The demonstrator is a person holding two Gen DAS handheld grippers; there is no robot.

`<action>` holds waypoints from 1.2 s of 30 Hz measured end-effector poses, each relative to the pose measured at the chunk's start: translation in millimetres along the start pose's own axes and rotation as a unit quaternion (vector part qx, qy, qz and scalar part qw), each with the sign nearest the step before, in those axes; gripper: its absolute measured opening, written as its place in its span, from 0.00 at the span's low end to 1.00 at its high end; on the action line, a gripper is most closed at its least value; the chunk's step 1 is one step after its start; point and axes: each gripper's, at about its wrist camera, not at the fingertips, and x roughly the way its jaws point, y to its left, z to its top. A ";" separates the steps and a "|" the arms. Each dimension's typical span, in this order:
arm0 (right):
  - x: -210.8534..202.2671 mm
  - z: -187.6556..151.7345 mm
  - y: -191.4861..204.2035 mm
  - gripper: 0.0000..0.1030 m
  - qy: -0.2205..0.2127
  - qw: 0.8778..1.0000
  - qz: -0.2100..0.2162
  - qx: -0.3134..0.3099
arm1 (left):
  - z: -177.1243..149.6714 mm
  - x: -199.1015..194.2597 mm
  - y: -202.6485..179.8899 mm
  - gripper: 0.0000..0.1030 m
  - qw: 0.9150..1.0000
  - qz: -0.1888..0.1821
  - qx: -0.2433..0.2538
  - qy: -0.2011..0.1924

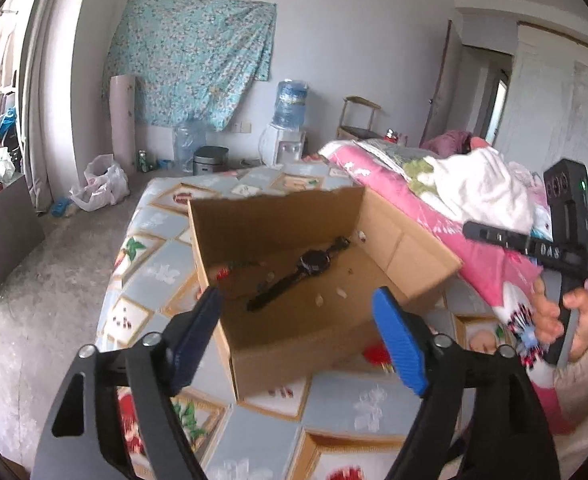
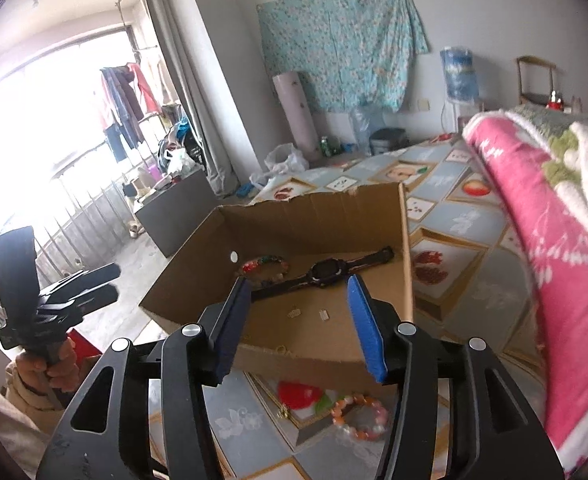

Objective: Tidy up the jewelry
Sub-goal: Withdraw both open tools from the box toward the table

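Note:
An open cardboard box (image 1: 294,344) (image 2: 189,276) stands on a bed with a patterned sheet. On the box floor lie a black wristwatch (image 1: 314,261) (image 2: 326,272), a red-and-green bead bracelet (image 1: 229,270) (image 2: 263,264) and some small pale bits. An orange-and-pink bead bracelet (image 2: 360,420) rests on the sheet just in front of the box. My left gripper (image 1: 298,296) hovers above the box's near wall, open and empty. My right gripper (image 2: 300,280) is also open and empty, over the box's near edge.
A pink blanket (image 1: 414,200) (image 2: 554,220) with white cloth is heaped along the right of the box. The bed's edge drops to a concrete floor (image 1: 53,264) on the left. A water dispenser (image 1: 289,120) and a plastic bag (image 1: 101,184) sit by the far wall.

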 end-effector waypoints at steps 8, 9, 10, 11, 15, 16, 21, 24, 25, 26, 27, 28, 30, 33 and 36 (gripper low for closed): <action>-16.5 -34.3 -17.9 0.48 0.024 0.999 -0.027 0.025 | -43.0 4.2 -19.3 0.86 0.998 -0.026 0.022 0.056; -15.0 -37.7 -19.3 0.48 0.030 0.999 -0.031 0.027 | -47.5 11.0 -21.5 0.86 0.997 -0.027 0.022 0.068; -13.3 -41.3 -20.6 0.48 0.036 0.998 -0.033 0.029 | -51.3 17.3 -23.6 0.86 0.996 -0.026 0.022 0.078; -11.7 -45.1 -21.6 0.48 0.042 0.998 -0.033 0.032 | -54.5 22.0 -25.5 0.86 0.996 -0.023 0.023 0.086; 1.9 -60.8 -21.9 0.48 0.076 0.996 -0.036 0.035 | -68.7 53.0 -29.8 0.86 0.990 0.013 0.025 0.138; 6.2 -65.4 -21.8 0.48 0.085 0.995 -0.036 0.036 | -71.8 59.6 -30.1 0.86 0.988 0.023 0.027 0.150; 25.0 -79.7 -16.6 0.48 0.120 0.992 -0.033 0.032 | -83.6 86.9 -25.7 0.86 0.978 0.056 0.017 0.199; 34.4 -86.6 -10.6 0.48 0.136 0.990 -0.029 0.024 | -87.1 94.8 -25.2 0.86 0.976 0.055 0.005 0.209; 37.4 -88.8 -8.7 0.48 0.141 0.989 -0.026 0.022 | -87.6 96.6 -25.1 0.86 0.976 0.056 0.005 0.212; 39.0 -91.1 -7.3 0.48 0.144 0.989 -0.024 0.021 | -88.7 98.1 -24.8 0.86 0.975 0.057 0.005 0.215; 41.9 -93.6 -5.7 0.48 0.149 0.988 -0.023 0.019 | -90.2 101.1 -25.3 0.86 0.974 0.060 0.005 0.219; 44.2 -95.1 -4.7 0.48 0.153 0.988 -0.022 0.018 | -90.9 102.6 -25.6 0.86 0.973 0.062 0.005 0.222; 47.5 -98.3 -2.9 0.48 0.159 0.987 -0.019 0.018 | -92.6 106.4 -25.7 0.86 0.972 0.063 0.004 0.228; 50.7 -100.7 0.0 0.48 0.164 0.986 -0.016 0.016 | -92.8 109.0 -25.4 0.86 0.971 0.064 0.001 0.231; 51.1 -100.1 0.2 0.48 0.165 0.986 -0.017 0.013 | -93.4 110.4 -22.5 0.86 0.970 0.065 -0.002 0.235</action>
